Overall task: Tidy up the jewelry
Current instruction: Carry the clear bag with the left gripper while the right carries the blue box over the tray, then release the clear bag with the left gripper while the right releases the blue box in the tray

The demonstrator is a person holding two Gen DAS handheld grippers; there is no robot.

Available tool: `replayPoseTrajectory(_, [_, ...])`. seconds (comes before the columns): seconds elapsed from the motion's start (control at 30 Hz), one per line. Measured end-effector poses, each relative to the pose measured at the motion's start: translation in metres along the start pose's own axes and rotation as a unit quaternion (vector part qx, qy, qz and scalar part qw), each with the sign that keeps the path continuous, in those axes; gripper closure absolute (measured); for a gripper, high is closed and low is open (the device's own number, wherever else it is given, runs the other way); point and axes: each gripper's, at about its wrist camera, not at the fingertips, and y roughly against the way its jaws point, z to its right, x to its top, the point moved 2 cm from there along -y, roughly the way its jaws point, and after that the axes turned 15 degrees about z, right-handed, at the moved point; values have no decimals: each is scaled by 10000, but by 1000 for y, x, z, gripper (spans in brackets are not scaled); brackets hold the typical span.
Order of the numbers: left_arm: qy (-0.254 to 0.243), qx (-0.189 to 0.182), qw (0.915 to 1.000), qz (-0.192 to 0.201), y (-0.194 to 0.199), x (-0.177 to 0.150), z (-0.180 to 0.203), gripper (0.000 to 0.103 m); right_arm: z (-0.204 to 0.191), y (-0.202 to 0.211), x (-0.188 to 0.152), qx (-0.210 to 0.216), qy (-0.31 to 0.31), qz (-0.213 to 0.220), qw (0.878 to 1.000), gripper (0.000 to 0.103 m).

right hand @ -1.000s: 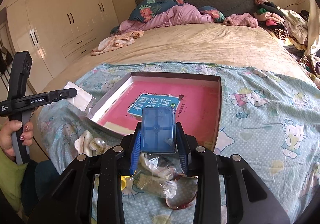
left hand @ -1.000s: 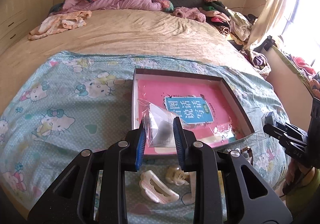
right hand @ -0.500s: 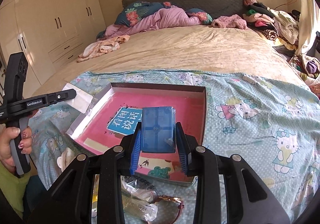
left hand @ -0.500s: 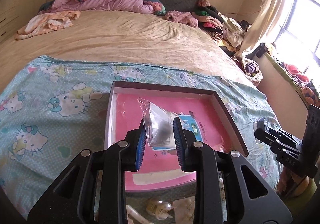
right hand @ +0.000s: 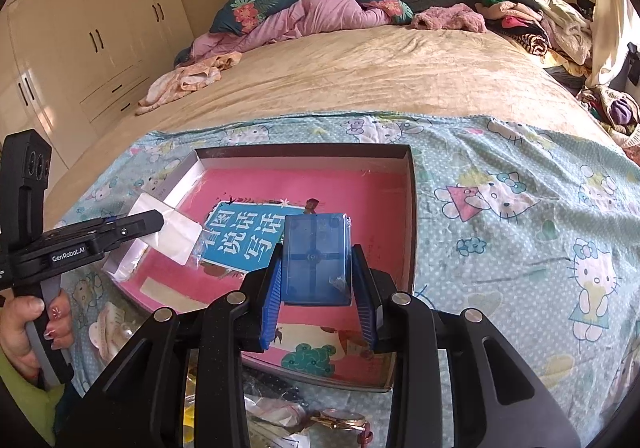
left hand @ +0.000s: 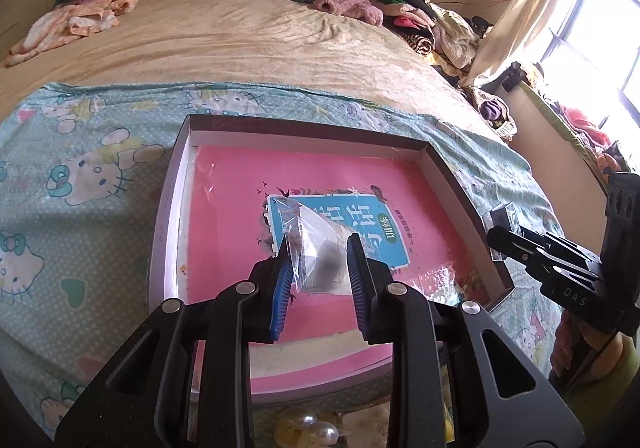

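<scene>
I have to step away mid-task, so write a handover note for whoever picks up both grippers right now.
Left gripper: shut on a clear bag with something dark inside, held over the tray.
Right gripper: shut on a blue case, also over the tray.
Tray: holds only a pink book; no jewelry set down in it yet.
Left to do: place both items in the tray, then fetch the pearl clips, the watch and the bags lying on the sheet in front of the tray.
</scene>
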Motion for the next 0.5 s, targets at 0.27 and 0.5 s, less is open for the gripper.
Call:
replayPoseTrajectory(0.27, [37,40,9999,-143,-5,-5,-8,83,4,-14,-15,-154,-30,-255,9996,72])
replayPoseTrajectory(0.5, [34,148,9997,-189,-2,-8,-13,65,5,-18,-21,-278,-88,-359,9989,72])
